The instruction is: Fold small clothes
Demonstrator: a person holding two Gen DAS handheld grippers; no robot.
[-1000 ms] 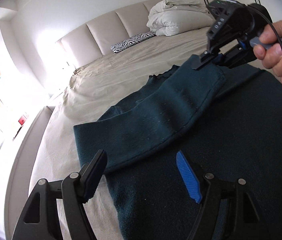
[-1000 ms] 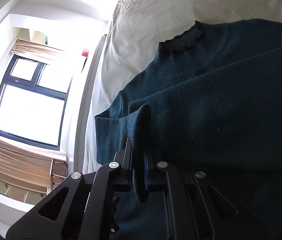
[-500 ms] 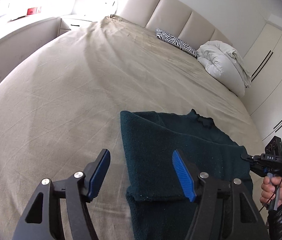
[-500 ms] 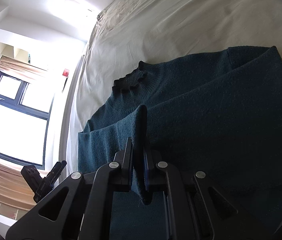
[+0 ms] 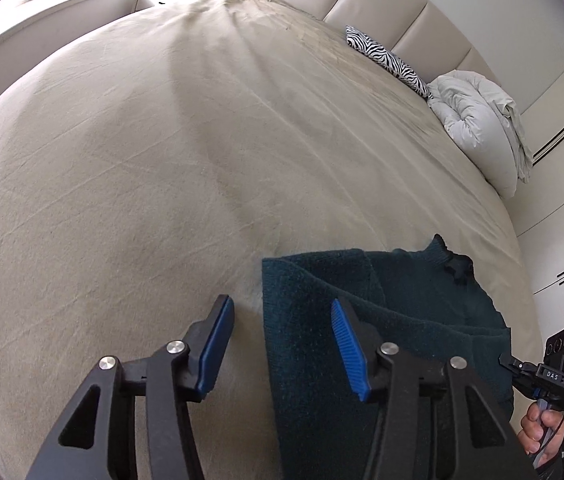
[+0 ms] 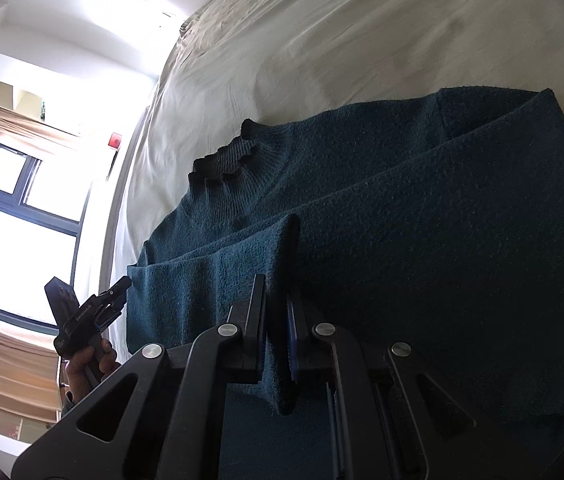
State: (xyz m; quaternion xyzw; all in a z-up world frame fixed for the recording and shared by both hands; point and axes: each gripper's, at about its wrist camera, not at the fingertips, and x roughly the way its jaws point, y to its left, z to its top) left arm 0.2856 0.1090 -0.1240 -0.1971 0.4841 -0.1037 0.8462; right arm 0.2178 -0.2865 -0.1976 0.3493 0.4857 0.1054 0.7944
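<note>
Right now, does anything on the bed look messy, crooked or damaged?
Nothing looks damaged or spilled. The teal sweater lies partly folded on the beige sheet, one fold pinched in the right gripper. The left gripper is open at its edge. The white duvet is bunched by the headboard.

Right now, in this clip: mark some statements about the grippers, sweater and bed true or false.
1. The right gripper is shut on the sweater. True.
2. The left gripper is shut on a sleeve. False: its jaws stand open, holding nothing.
3. The sweater lies on the bed. True.
4. The zebra pillow lies on the sweater. False: it lies far off, near the headboard.
</note>
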